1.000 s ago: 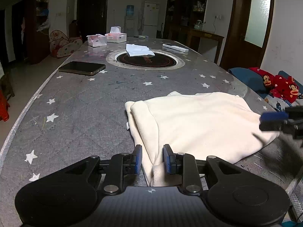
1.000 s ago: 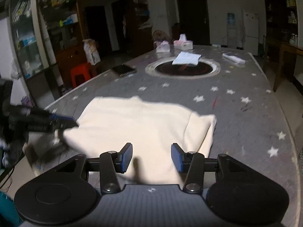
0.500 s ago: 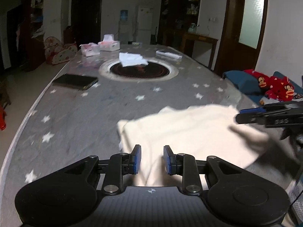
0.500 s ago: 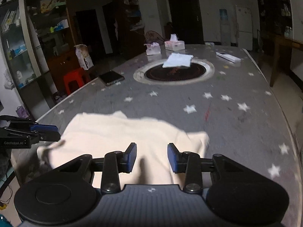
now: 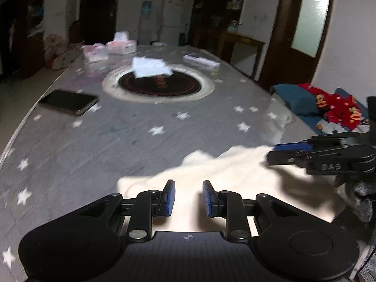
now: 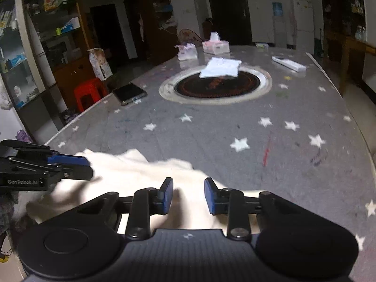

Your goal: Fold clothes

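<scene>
Both the left gripper (image 5: 186,198) and right gripper (image 6: 188,196) hover released, gripping nothing, over the cream garment (image 5: 235,183) lying bunched at the table's (image 5: 117,141) near edge, which looks between folds or finished.

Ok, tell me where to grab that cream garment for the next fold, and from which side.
Take the cream garment by its near hem, one corner per gripper, coming in low from the table's near edge. It lies flat and bunched, so only a thin edge offers a pinch. The left gripper and right gripper both hang above it with jaws apart.
</scene>
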